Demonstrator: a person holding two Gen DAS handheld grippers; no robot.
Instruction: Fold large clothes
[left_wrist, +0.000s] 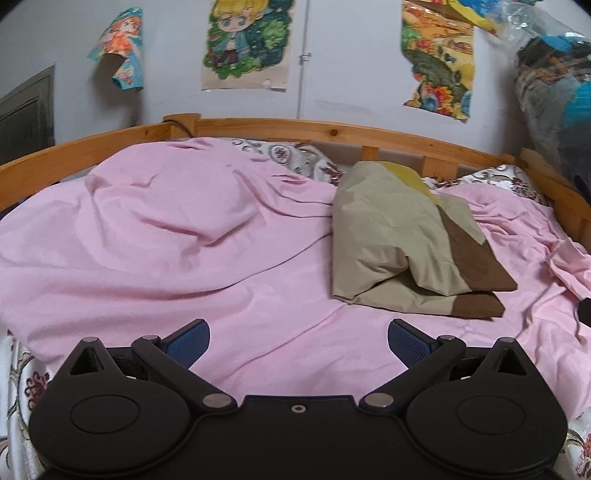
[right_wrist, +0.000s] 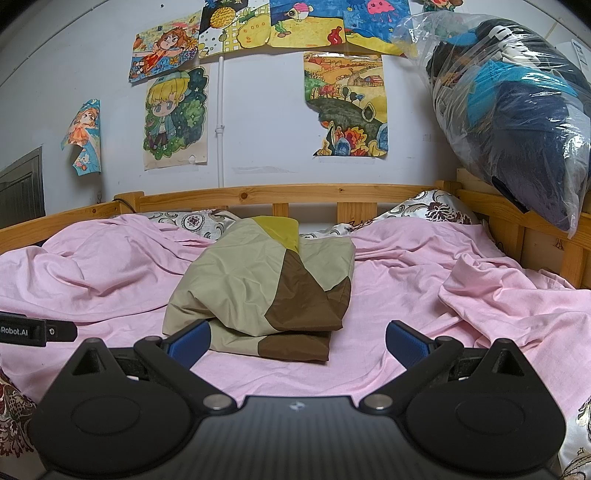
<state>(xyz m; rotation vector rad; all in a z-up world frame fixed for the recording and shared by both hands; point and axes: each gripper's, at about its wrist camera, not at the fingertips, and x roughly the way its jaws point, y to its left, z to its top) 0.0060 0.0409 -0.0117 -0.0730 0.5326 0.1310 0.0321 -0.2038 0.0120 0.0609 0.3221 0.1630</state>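
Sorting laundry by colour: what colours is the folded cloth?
Khaki, brown and a yellow-green patch; clearest in the right wrist view.

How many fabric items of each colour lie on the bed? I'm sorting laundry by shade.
Pink sheet: 1
Tan, brown and yellow folded cloth: 1
White floral bedding underneath: at least 1, mostly hidden
Total: 3 visible
Both claws, left claw and right claw, are open and hold nothing.
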